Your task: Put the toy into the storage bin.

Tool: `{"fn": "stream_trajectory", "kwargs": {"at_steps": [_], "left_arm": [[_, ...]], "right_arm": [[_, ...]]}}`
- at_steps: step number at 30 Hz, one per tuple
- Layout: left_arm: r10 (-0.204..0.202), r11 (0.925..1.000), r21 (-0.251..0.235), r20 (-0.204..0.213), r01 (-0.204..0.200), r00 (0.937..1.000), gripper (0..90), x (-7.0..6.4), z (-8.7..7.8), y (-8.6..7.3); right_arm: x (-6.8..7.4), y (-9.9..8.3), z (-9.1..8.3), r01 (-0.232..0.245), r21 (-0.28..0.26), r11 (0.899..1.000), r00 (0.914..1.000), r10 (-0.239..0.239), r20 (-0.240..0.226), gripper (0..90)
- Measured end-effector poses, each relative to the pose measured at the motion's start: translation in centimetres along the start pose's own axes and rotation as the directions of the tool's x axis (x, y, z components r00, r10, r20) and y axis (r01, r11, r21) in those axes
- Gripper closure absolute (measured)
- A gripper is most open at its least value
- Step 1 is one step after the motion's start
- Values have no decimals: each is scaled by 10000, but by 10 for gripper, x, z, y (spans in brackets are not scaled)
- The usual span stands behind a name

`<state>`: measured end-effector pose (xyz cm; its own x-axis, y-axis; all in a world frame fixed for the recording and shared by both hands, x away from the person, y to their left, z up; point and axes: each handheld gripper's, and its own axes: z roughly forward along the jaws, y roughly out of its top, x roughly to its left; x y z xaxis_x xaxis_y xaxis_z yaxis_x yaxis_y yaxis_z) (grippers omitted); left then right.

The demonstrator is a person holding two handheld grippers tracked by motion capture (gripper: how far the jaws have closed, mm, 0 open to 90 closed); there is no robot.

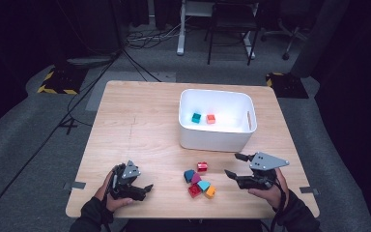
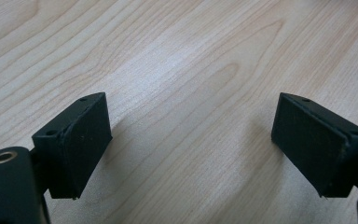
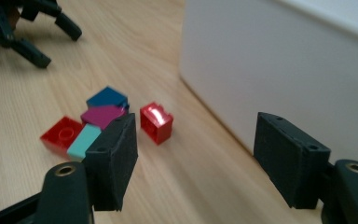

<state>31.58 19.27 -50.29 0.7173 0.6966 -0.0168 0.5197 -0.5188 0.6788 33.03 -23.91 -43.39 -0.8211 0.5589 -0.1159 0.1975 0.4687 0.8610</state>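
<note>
Hovering wide-jawed right gripper (image 3: pixel 196 158), red brick (image 3: pixel 156 122) skewed, seemingly studs sideways

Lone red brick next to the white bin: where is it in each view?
High view: the lone red brick lies centre-low, just in front of the white bin.
Left gripper view: bare table wood, no brick.
Right gripper view: brick left of centre, beside the bin wall.
Shared landmark: the white bin.

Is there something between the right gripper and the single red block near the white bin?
Nothing visible: the right gripper is open, and only bare table lies between it and the red block.
</note>
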Motion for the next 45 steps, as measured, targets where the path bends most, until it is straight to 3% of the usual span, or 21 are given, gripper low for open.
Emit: {"fn": "stream_trajectory", "kwargs": {"at_steps": [5,8,11,15,17,23,25,28,29,37,38,41,43,45], "left_arm": [[-16,10000,21,-27,16,10000,122,0,-1,0],[-53,10000,36,11,53,10000,122,-1,-1,0],[-61,10000,40,39,61,10000,122,-1,0,0],[-62,10000,37,33,62,10000,122,-1,0,0],[-61,10000,37,32,61,10000,122,-1,0,0],[-26,10000,36,-47,26,10000,122,0,-1,0],[-32,10000,35,-48,33,10000,122,0,-1,0],[-10,10000,20,-46,11,10000,122,0,-1,0],[-10,10000,14,-45,10,10000,122,0,-1,0],[-10,10000,18,-45,10,10000,122,0,-1,0],[-11,10000,17,-44,11,10000,122,0,-1,0],[-4,10000,19,-46,5,10000,122,0,-1,0],[-13,10000,18,-40,13,10000,122,0,-1,0],[-13,10000,21,-37,13,10000,122,0,-1,0]], "right_arm": [[7,-19,7,67,609,9981,9995,-47,-323,310],[13,-26,11,-168,766,9969,9974,221,-687,310],[21,-33,17,253,1127,9933,9959,-153,-888,316],[28,-40,23,445,1412,9890,9921,-271,-1224,317],[33,-43,25,415,1446,9886,9890,-201,-1465,316],[43,-45,33,900,1605,9829,9787,-574,-1973,315],[48,-46,36,708,1597,9846,9784,-374,-2033,316],[50,-47,38,778,1509,9855,9768,-450,-2095,340],[52,-47,38,547,1519,9869,9783,-225,-2060,345],[59,-44,48,628,1682,9837,9798,-287,-1981,346],[60,-44,48,432,1738,9838,9812,-90,-1930,357],[60,-43,50,581,1649,9846,9801,-249,-1971,389],[60,-43,50,254,1798,9834,9808,103,-1946,419],[58,-43,50,393,1702,9846,9801,-47,-1986,457]]}}
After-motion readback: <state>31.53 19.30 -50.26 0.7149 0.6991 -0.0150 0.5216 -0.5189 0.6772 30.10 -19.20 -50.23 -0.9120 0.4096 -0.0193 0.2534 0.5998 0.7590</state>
